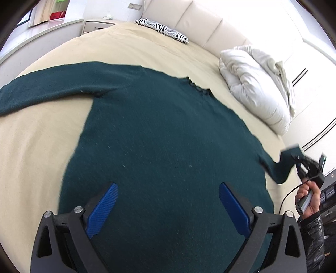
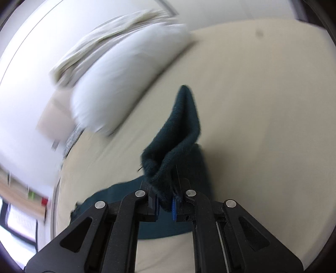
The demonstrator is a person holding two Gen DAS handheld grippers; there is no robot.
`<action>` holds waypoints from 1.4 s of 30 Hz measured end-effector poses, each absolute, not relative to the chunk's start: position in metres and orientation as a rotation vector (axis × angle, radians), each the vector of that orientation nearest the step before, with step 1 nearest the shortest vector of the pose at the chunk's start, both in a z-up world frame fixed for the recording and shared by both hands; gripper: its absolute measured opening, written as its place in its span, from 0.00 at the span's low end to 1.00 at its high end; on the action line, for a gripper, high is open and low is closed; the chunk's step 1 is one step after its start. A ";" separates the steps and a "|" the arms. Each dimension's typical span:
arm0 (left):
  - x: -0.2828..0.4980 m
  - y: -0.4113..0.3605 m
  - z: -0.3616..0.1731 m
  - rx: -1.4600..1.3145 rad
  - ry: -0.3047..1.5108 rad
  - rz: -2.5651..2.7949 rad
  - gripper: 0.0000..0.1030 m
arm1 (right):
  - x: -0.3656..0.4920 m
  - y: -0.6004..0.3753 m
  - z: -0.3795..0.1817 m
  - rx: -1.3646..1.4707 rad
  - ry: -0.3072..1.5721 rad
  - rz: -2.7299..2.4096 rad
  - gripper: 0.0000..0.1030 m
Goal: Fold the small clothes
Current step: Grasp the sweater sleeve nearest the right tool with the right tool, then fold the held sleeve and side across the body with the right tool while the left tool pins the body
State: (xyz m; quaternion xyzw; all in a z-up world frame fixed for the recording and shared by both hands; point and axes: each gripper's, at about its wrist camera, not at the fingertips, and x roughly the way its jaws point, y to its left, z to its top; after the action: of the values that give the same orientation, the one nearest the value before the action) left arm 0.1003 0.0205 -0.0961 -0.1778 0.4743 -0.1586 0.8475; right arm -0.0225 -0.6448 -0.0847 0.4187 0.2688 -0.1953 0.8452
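A dark green knit sweater (image 1: 163,134) lies spread flat on the beige bed (image 1: 42,147), one sleeve (image 1: 42,90) stretched out to the left. My left gripper (image 1: 168,201) hovers over the sweater's lower body, its blue pads (image 1: 105,205) wide apart, nothing between them. At the right edge of the left wrist view, my right gripper (image 1: 302,161) lifts the other sleeve's end (image 1: 281,168). In the right wrist view, my right gripper (image 2: 166,205) is shut on that green sleeve (image 2: 180,134), which stands up in a fold above the jaws.
A white pillow (image 1: 258,88) lies near the bed's right side, seen blurred as the pillow (image 2: 126,75) in the right wrist view. A zebra-print cushion (image 1: 161,29) sits by the cream headboard (image 1: 199,19). A hand (image 1: 308,199) in a dark sleeve holds the right gripper.
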 end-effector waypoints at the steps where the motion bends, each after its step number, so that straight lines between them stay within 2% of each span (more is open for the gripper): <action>1: 0.102 0.025 -0.095 -0.385 0.993 -0.334 0.95 | -0.002 -0.622 -0.072 0.825 0.582 -0.361 0.07; 4: 0.109 0.039 -0.091 -0.417 0.969 -0.331 0.95 | 0.054 -0.540 -0.044 0.663 0.624 -0.204 0.07; 8: 0.117 0.055 -0.087 -0.435 0.943 -0.311 0.95 | 0.113 -0.428 -0.041 0.507 0.686 -0.036 0.07; 12: 0.131 0.060 -0.086 -0.442 0.936 -0.309 0.95 | 0.153 -0.341 -0.076 0.408 0.800 0.048 0.09; 15: 0.144 0.049 -0.086 -0.423 0.935 -0.335 0.95 | 0.168 -0.311 -0.110 0.352 0.883 0.062 0.11; 16: 0.149 0.042 -0.087 -0.417 0.938 -0.347 0.95 | 0.167 -0.306 -0.120 0.357 0.904 0.081 0.20; 17: 0.153 0.036 -0.087 -0.416 0.942 -0.358 0.95 | 0.167 -0.308 -0.128 0.379 0.924 0.114 0.37; 18: 0.159 0.028 -0.088 -0.415 0.947 -0.373 0.95 | 0.161 -0.308 -0.133 0.399 0.926 0.133 0.44; 20: 0.170 0.011 -0.091 -0.410 0.959 -0.400 0.95 | 0.148 -0.315 -0.132 0.436 0.885 0.163 0.66; 23: 0.192 -0.022 -0.097 -0.408 0.995 -0.447 0.95 | 0.117 -0.328 -0.122 0.490 0.798 0.206 0.74; 26: 0.220 -0.054 -0.111 -0.384 1.043 -0.458 0.95 | 0.076 -0.343 -0.121 0.590 0.728 0.241 0.74; 28: 0.238 -0.074 -0.121 -0.362 1.078 -0.453 0.88 | 0.058 -0.358 -0.124 0.649 0.706 0.221 0.74; 29: 0.245 -0.083 -0.125 -0.344 1.092 -0.446 0.80 | 0.053 -0.370 -0.129 0.684 0.706 0.207 0.74; 31: 0.256 -0.099 -0.128 -0.291 1.095 -0.424 0.72 | 0.045 -0.394 -0.142 0.778 0.707 0.205 0.75; 33: 0.261 -0.109 -0.129 -0.241 1.106 -0.411 0.48 | 0.035 -0.422 -0.149 0.858 0.698 0.187 0.75; 36: 0.262 -0.116 -0.126 -0.177 1.108 -0.391 0.24 | 0.032 -0.455 -0.156 0.936 0.653 0.153 0.75; 38: 0.260 -0.112 -0.123 -0.150 1.096 -0.392 0.12 | 0.029 -0.472 -0.165 0.991 0.637 0.136 0.75; 42: 0.263 -0.094 -0.118 -0.216 1.076 -0.401 0.08 | 0.021 -0.488 -0.182 1.059 0.608 0.121 0.74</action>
State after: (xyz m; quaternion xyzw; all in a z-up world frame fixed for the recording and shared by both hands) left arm 0.2632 -0.0944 -0.1179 -0.1018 0.5080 -0.1895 0.8341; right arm 0.0205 -0.4882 -0.1823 0.4967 0.2854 0.0569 0.8177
